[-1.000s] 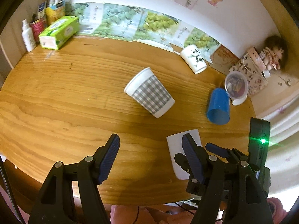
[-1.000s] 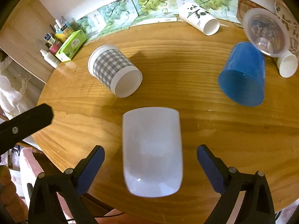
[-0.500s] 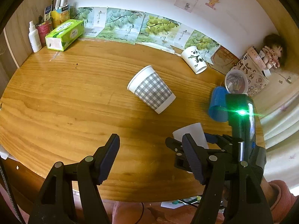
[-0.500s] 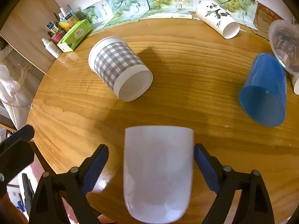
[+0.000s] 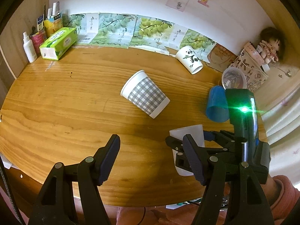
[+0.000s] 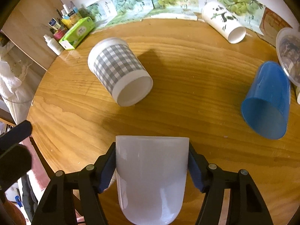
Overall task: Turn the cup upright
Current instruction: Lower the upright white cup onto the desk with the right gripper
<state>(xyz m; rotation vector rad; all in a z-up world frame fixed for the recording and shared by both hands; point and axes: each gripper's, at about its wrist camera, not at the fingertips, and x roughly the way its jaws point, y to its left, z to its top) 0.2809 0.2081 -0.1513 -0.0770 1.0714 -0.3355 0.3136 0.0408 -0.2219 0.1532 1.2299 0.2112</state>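
Observation:
A plain white cup (image 6: pixel 151 178) lies on its side near the front edge of the round wooden table (image 6: pixel 187 93), its mouth pointing away from me. My right gripper (image 6: pixel 151 168) is shut on the white cup, one blue pad on each side. In the left wrist view the white cup (image 5: pixel 189 131) shows partly behind the right gripper's black body (image 5: pixel 241 146). My left gripper (image 5: pixel 151 159) is open and empty above the table's front edge, to the left of the cup.
A grey checked paper cup (image 6: pixel 118 73), a blue cup (image 6: pixel 266 101) and a panda-print cup (image 6: pixel 223 21) lie on their sides. A green tissue box (image 5: pixel 58 43) and bottles stand at the back left. A clear lidded container (image 5: pixel 233 78) and a doll (image 5: pixel 270 45) are at the right.
My right gripper has moved forward around the white cup and closed on its sides. My left gripper has stayed open and has drawn back a little.

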